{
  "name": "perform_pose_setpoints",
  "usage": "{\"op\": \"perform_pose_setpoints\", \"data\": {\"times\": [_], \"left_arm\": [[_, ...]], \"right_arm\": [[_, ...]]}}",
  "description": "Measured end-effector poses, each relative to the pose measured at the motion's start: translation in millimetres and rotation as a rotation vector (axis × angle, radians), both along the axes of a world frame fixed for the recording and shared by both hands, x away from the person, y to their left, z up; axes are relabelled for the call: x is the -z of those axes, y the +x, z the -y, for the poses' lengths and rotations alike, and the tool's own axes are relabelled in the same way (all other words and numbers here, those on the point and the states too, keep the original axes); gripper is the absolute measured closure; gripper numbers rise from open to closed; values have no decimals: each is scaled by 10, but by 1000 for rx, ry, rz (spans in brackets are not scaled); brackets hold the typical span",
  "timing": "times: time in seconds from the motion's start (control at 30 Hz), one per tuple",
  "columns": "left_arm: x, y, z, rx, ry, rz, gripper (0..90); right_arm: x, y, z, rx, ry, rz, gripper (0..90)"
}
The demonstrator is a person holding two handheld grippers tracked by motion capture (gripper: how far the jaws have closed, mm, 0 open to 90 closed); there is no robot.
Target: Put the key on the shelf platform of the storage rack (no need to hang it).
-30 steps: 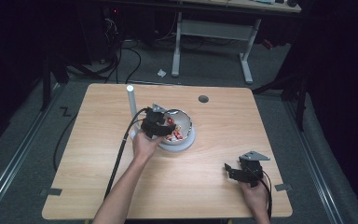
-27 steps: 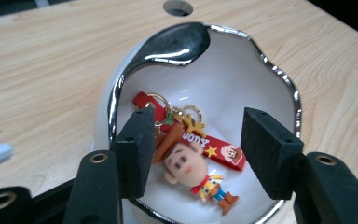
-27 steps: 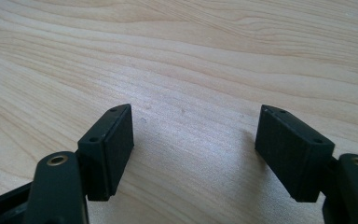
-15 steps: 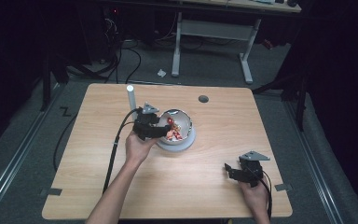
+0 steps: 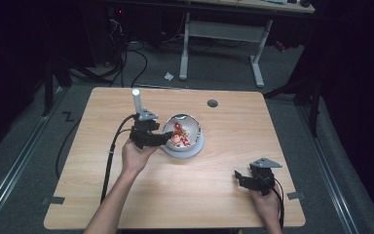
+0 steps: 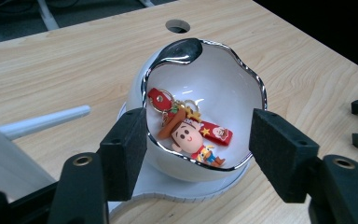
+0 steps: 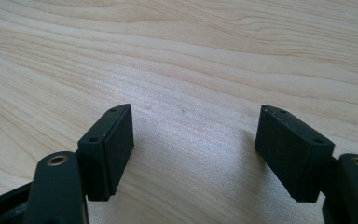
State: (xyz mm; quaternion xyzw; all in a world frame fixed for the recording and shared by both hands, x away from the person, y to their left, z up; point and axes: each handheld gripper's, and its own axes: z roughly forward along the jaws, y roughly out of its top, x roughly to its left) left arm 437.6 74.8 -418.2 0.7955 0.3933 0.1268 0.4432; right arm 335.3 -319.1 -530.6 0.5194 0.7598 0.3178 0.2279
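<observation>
Bowl (image 6: 205,93) rim: I'm straddling it with the left gripper's (image 6: 200,149) spread fingers; right gripper's (image 7: 196,154) fingers gaping over bare bench (image 7: 191,56).

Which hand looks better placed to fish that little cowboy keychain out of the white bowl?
Left. Its open claw sits at the bowl, aimed at the keychain. The right claw rests open, far off near the table's edge.
</observation>
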Motion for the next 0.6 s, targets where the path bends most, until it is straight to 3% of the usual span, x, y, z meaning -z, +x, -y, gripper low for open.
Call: {"op": "perform_pose_setpoints", "data": {"times": [0.6], "left_arm": [[45,-167,-260,-31,-21,-7,360]], "right_arm": [[0,0,-1,1,1,-1,282]]}}
